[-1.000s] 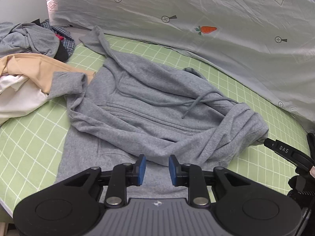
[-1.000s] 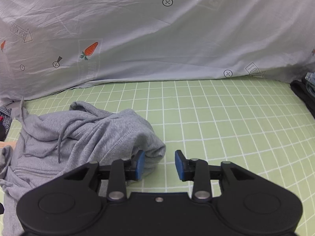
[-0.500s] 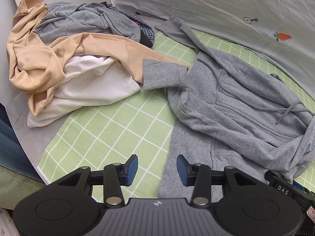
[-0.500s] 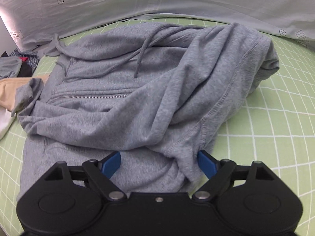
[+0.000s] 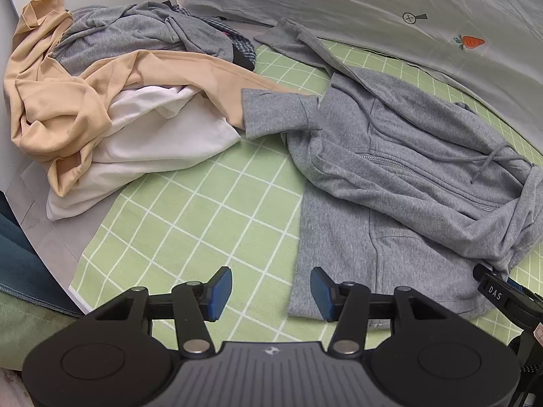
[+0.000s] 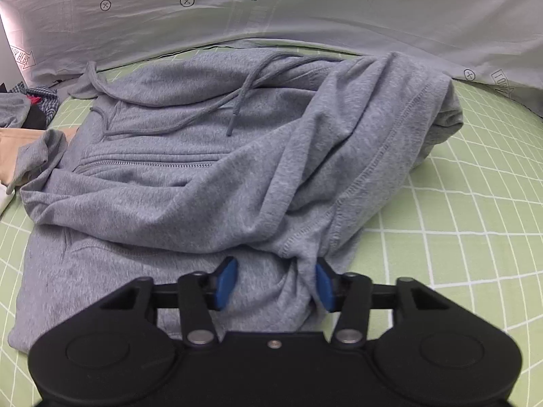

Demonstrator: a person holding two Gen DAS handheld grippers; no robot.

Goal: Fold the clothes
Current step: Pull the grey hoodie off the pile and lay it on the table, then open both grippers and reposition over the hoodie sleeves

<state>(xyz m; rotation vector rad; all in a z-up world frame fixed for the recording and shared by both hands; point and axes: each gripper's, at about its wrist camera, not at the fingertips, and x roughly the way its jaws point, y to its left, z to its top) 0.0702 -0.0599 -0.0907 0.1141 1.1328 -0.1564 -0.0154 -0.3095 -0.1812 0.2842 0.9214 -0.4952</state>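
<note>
grey zip hoodie (image 5: 400,156) lies on the green checked sheet (image 5: 210,210), front up, zipper showing. it is rumpled, not squared: one sleeve trails toward the pale printed cover (image 5: 373,6) at the back, the other sleeve's cuff (image 5: 278,115) rests against the heap of clothes (image 5: 112,101) to the left, and the hood end is bunched over the chest with the drawstring (image 6: 237,108) loose across it. the lower hem lies roughly flat.

left gripper (image 5: 271,291): jaws spread wide, nothing between them, low over the sheet just beside the hoodie's bottom left corner; the right pad overlaps the hem edge in view, contact cannot be told.

right gripper (image 6: 275,281): jaws spread, a bunched fold of the hoodie's stitched edge standing between the pads and against the right one. no pinch is shown.

assessment: the hoodie is not in a folded state. no neat folded item is visible anywhere in either view. the heap holds at least a tan garment, a white one, another grey one and a checked piece, all unfolded. judged from this, the bulk of the folding remains.
</note>
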